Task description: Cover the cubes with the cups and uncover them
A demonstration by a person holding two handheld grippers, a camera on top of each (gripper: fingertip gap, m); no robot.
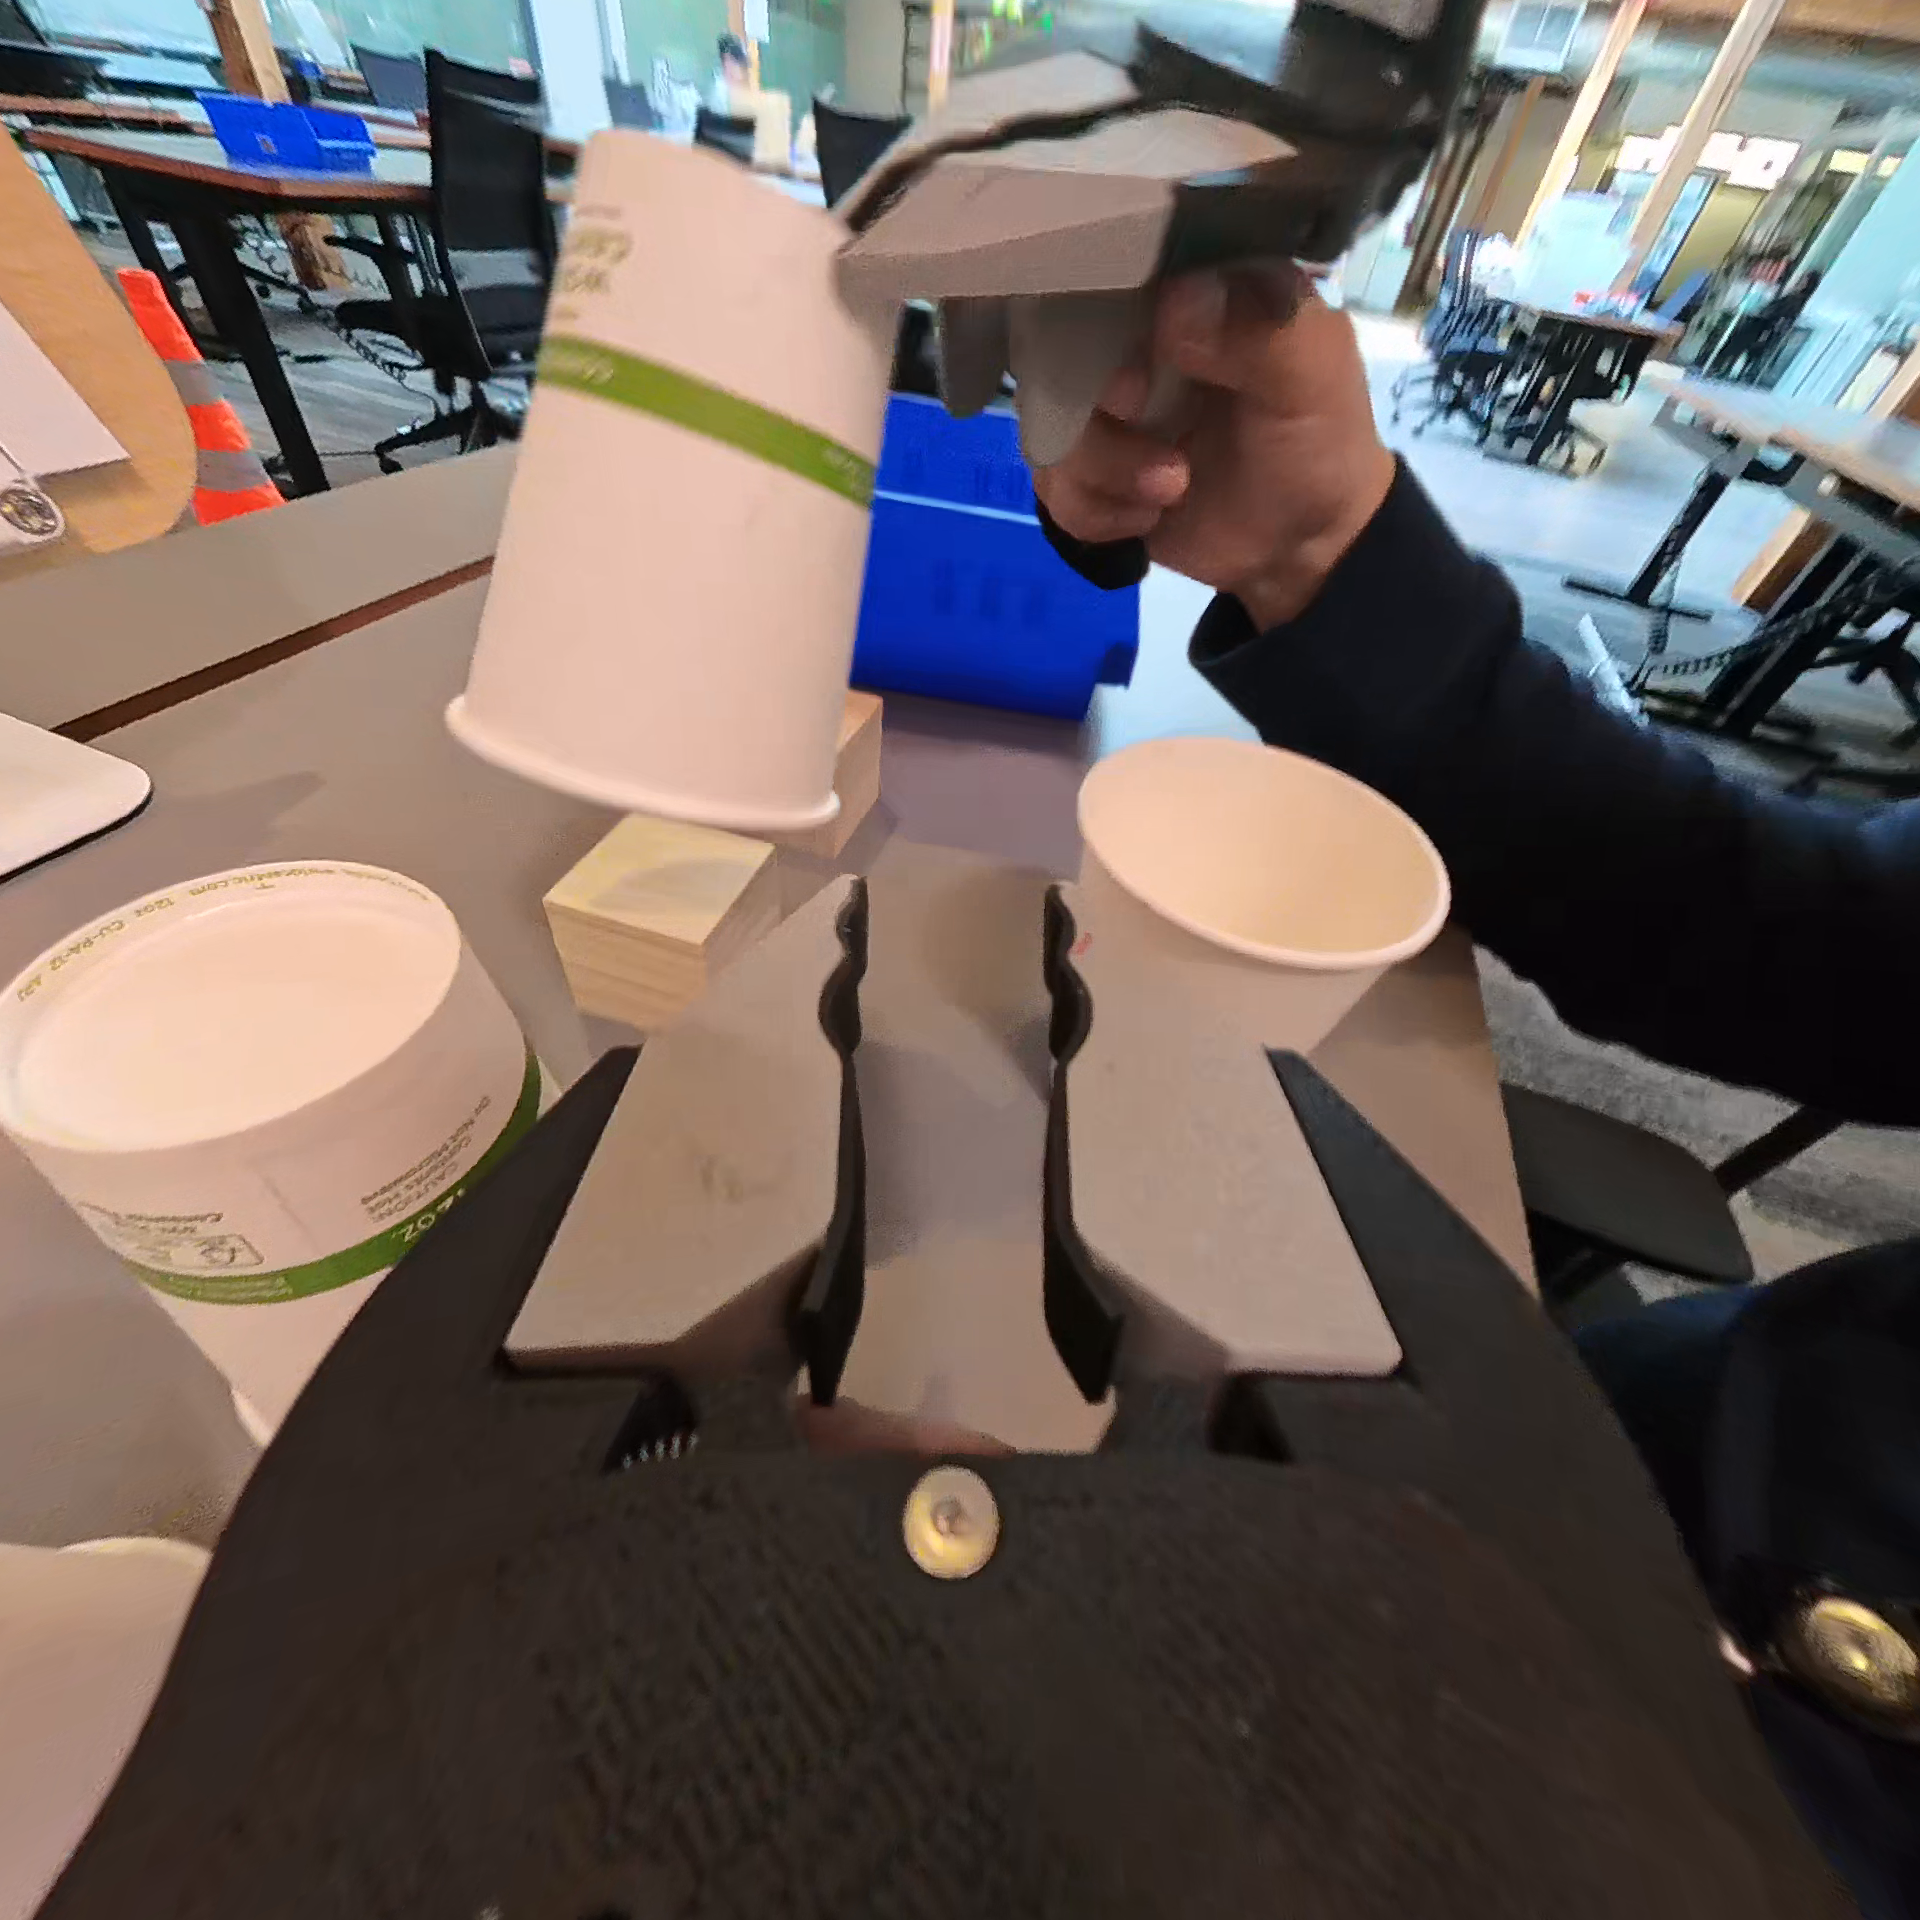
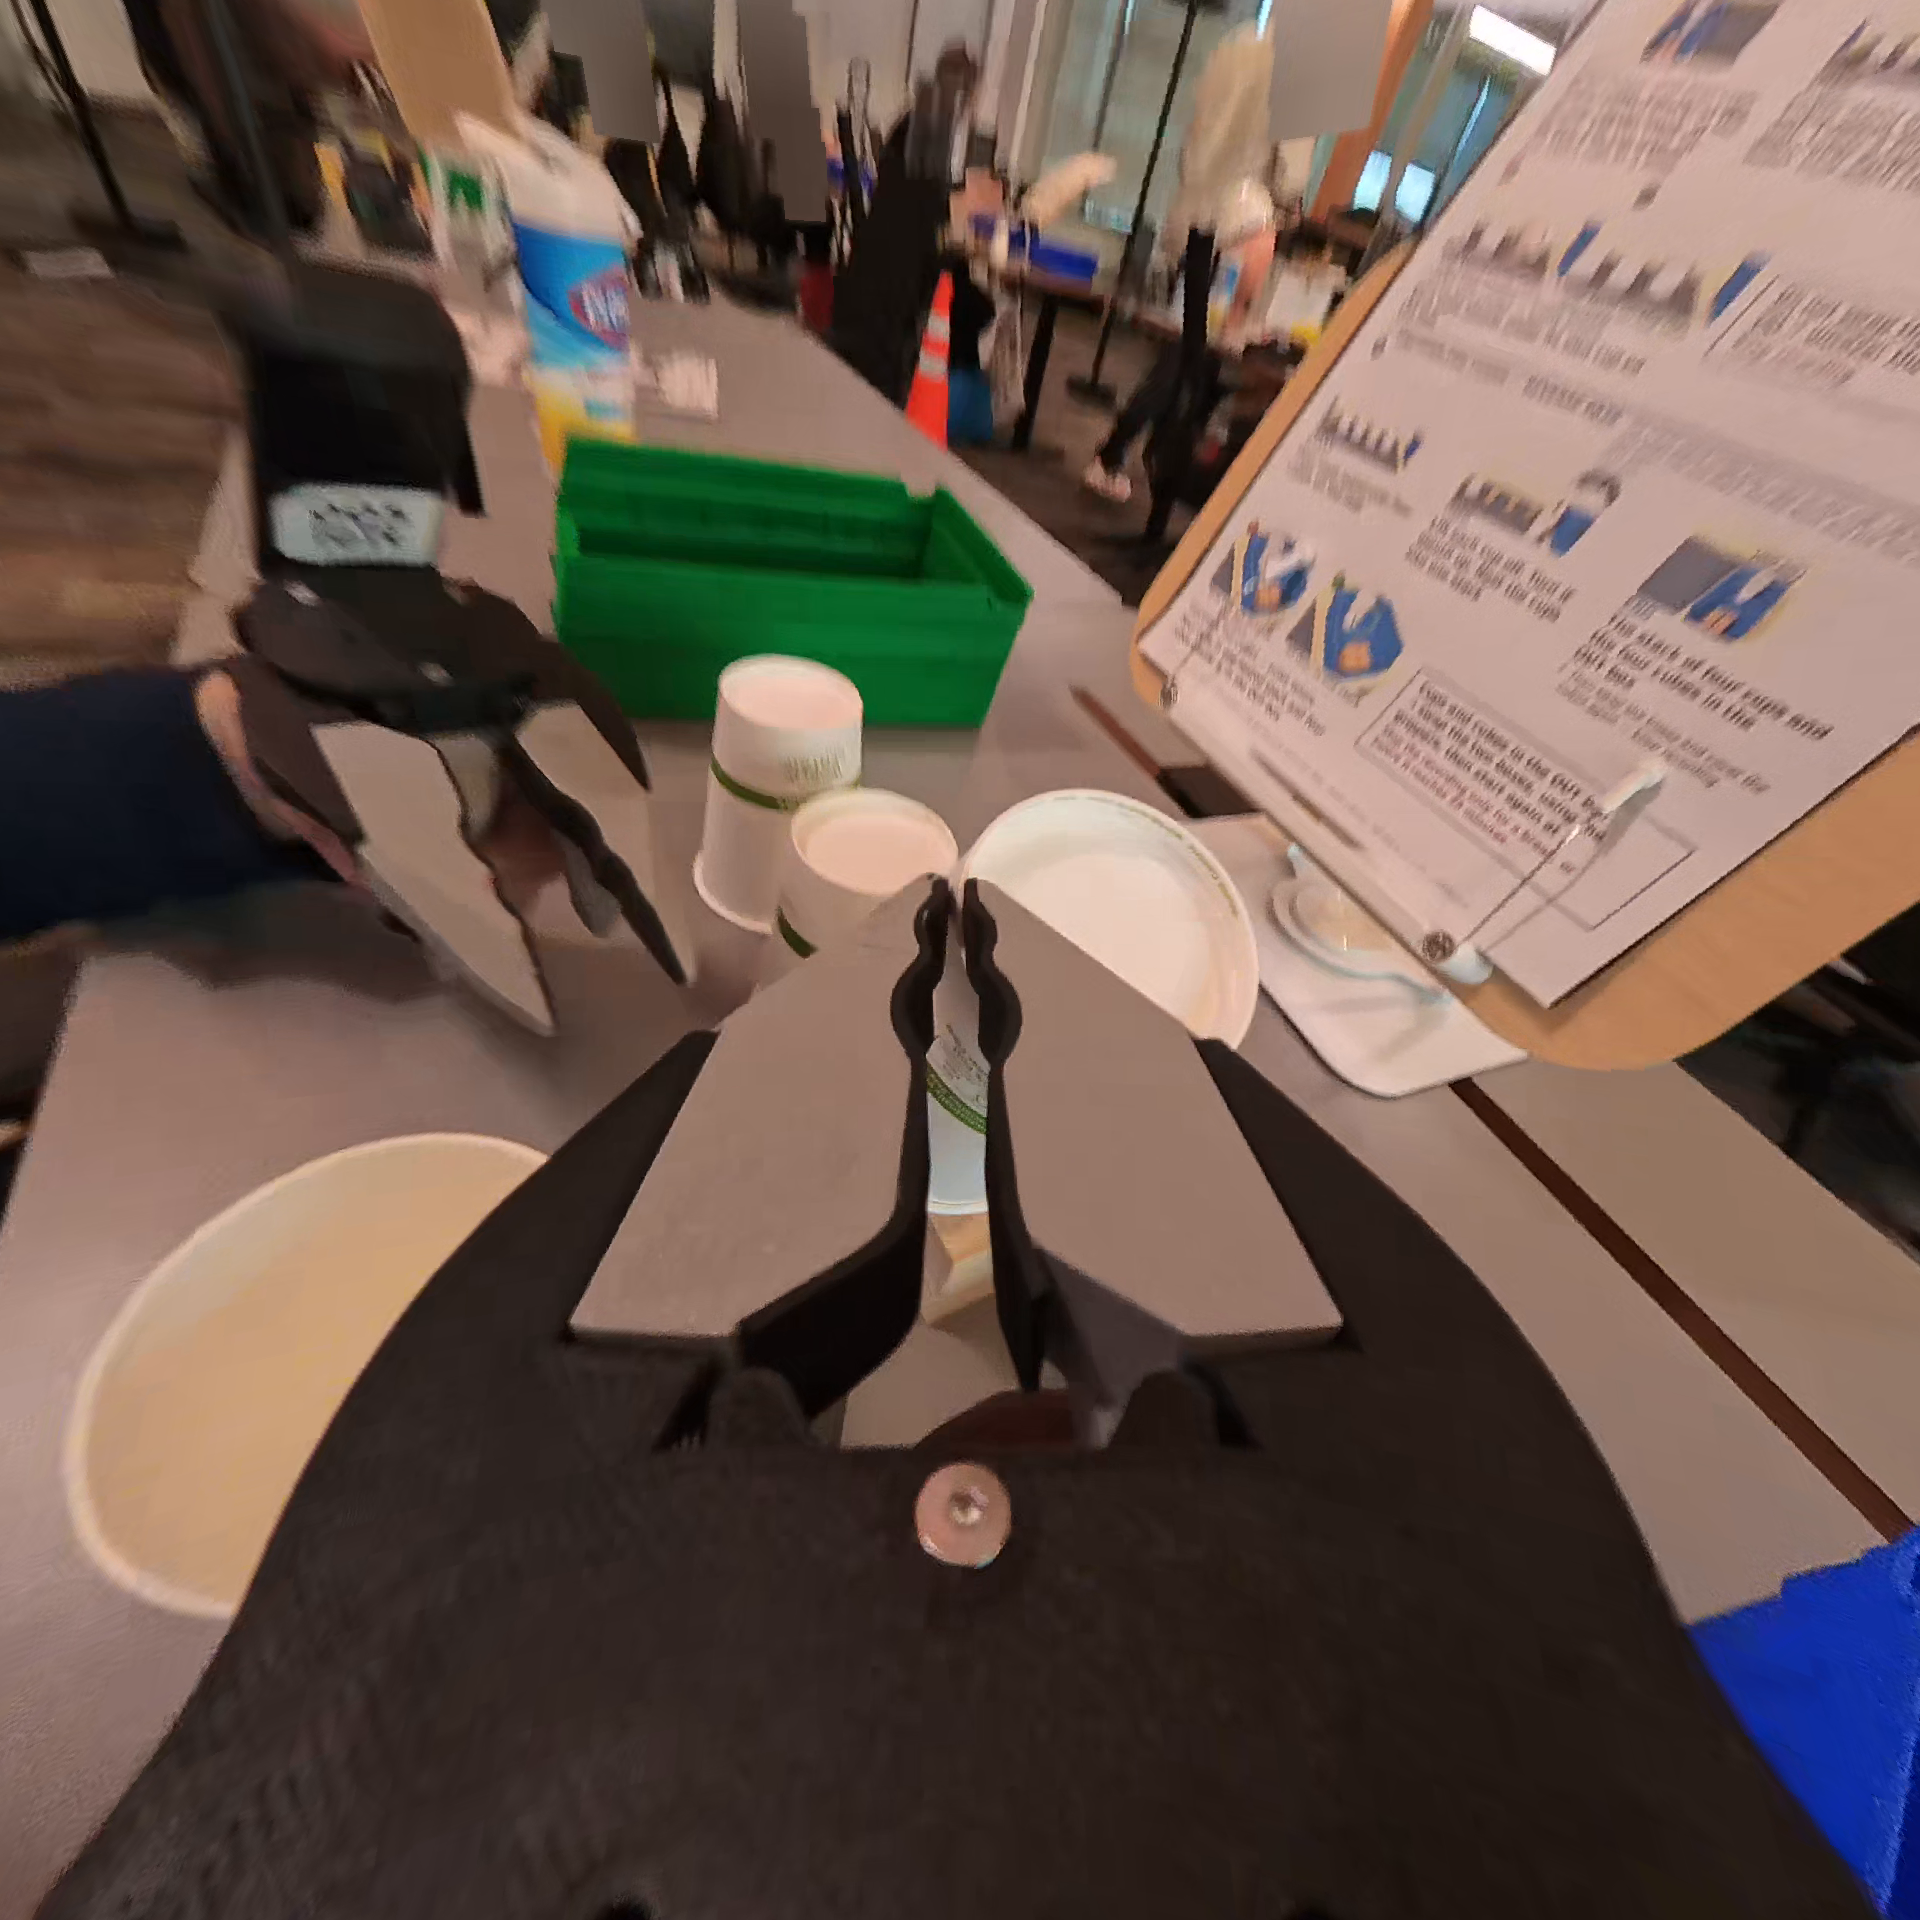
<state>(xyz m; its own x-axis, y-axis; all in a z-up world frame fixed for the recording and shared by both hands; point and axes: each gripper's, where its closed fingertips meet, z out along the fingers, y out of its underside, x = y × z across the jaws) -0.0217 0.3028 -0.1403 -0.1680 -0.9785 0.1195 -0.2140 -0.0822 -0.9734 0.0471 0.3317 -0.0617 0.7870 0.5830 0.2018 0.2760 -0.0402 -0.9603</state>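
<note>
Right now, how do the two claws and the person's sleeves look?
Both the left claw and the right claw have black bodies, flat grey fingers with wavy black pads, and a silver screw at the base. The sleeves are dark navy.

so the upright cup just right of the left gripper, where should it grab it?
Probably the rim wall. The upright cup stands mouth up, empty, right beside the open left gripper. Come from above, one finger inside and one outside the near rim; the open mouth leaves room, and the tapered side would likely be too wide to span.
</note>
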